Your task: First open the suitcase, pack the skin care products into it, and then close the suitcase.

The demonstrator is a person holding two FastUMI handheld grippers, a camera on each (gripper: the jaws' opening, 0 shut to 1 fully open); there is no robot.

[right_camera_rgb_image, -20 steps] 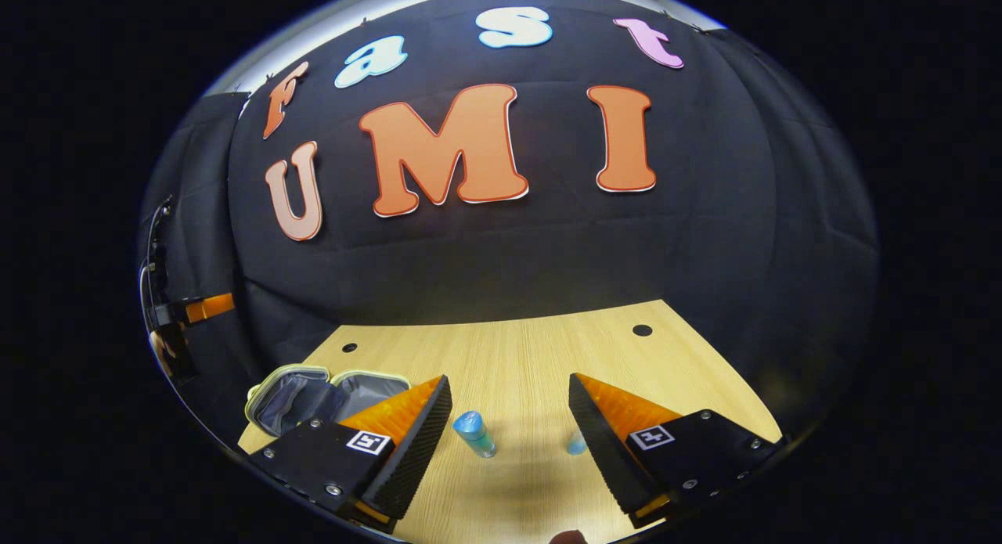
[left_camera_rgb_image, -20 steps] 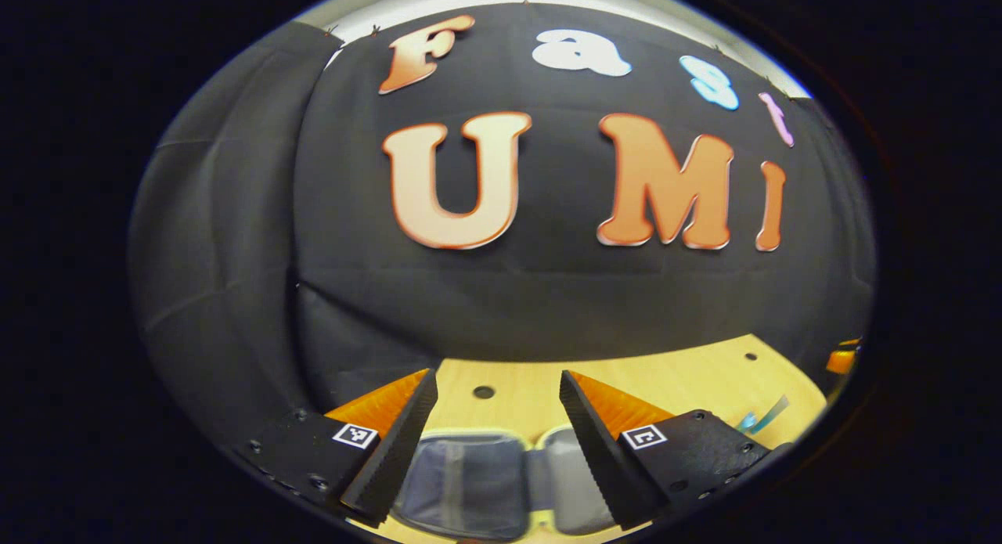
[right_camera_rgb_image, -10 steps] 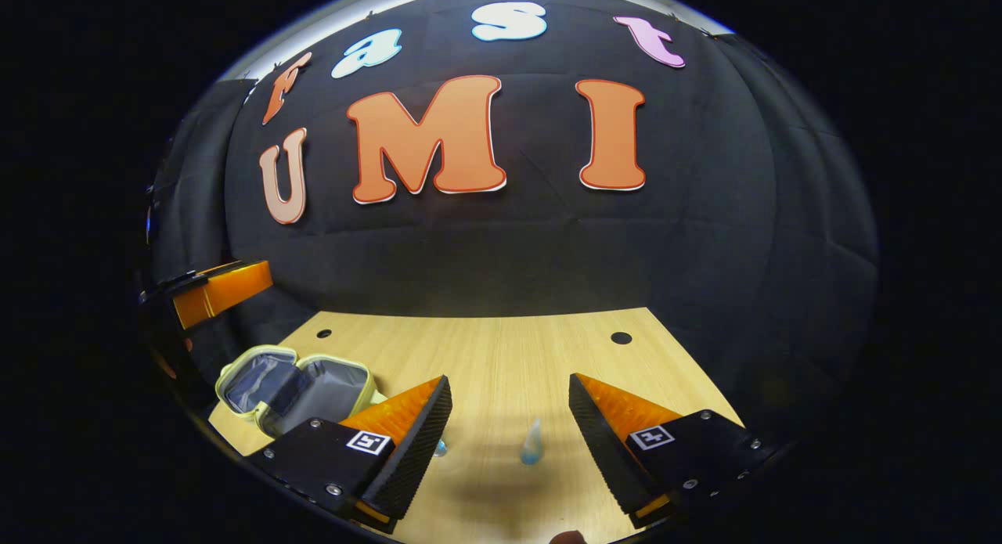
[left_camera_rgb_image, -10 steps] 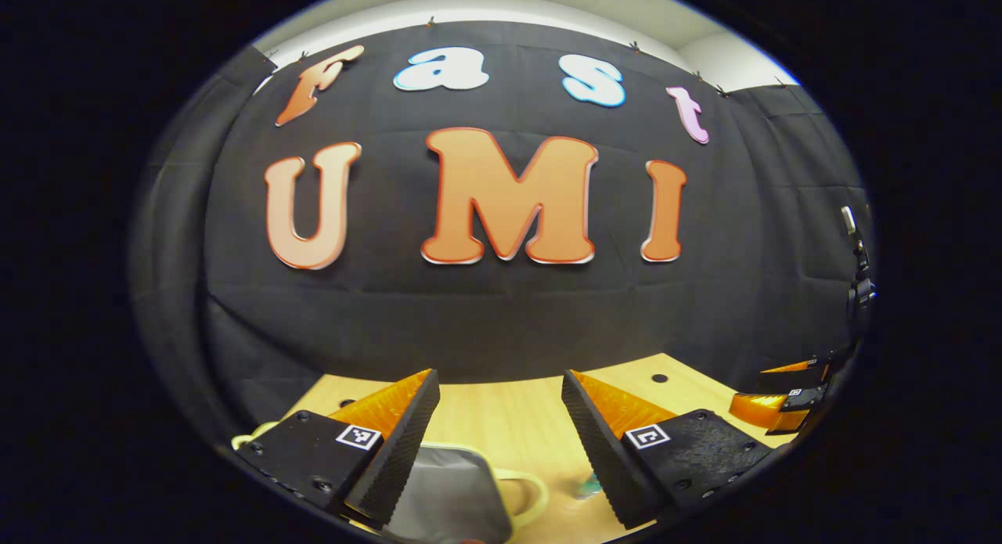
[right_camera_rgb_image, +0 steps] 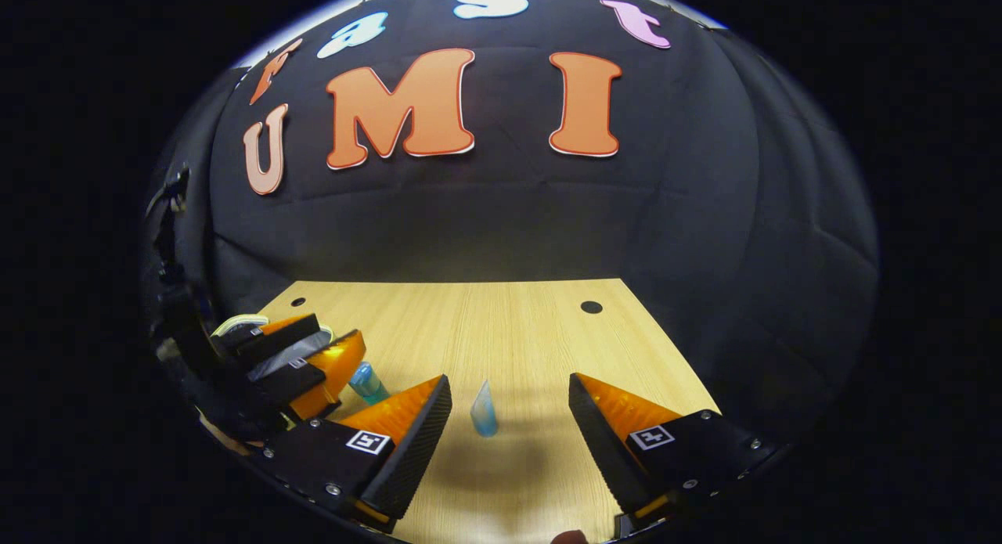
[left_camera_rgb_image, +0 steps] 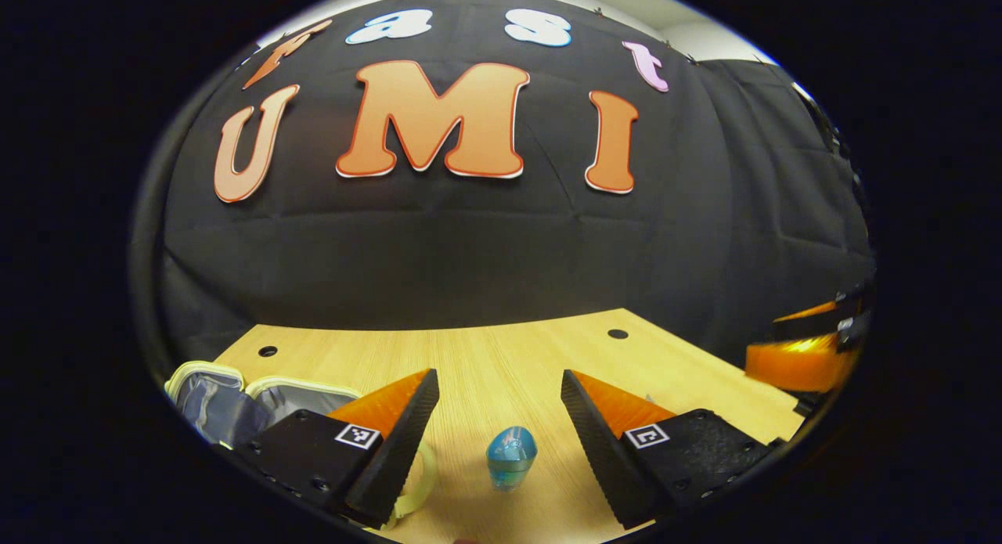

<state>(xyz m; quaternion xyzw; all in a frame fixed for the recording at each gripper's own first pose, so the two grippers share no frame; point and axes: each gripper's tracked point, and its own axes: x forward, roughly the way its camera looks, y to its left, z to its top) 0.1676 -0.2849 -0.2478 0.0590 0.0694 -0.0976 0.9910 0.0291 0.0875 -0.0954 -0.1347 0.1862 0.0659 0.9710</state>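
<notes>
The small suitcase lies open at the left of the wooden table, its grey lining showing. A short blue bottle lies on the table just ahead of my left gripper, in line with the gap of its open, empty fingers. In the right gripper view, a small blue tube stands on the table ahead of my open right gripper. To its left is the left gripper with the blue bottle beside it. A pale suitcase rim peeks out behind.
The black cloth wall closes off the far side of the table. Round holes mark the tabletop near its back edge. In the left gripper view the right gripper hangs at the far right. Bare wood lies between the two bottles and the wall.
My left gripper swung right, from over the open suitcase to above the blue bottle. The right gripper shifted so the blue tube now sits ahead of its gap.
</notes>
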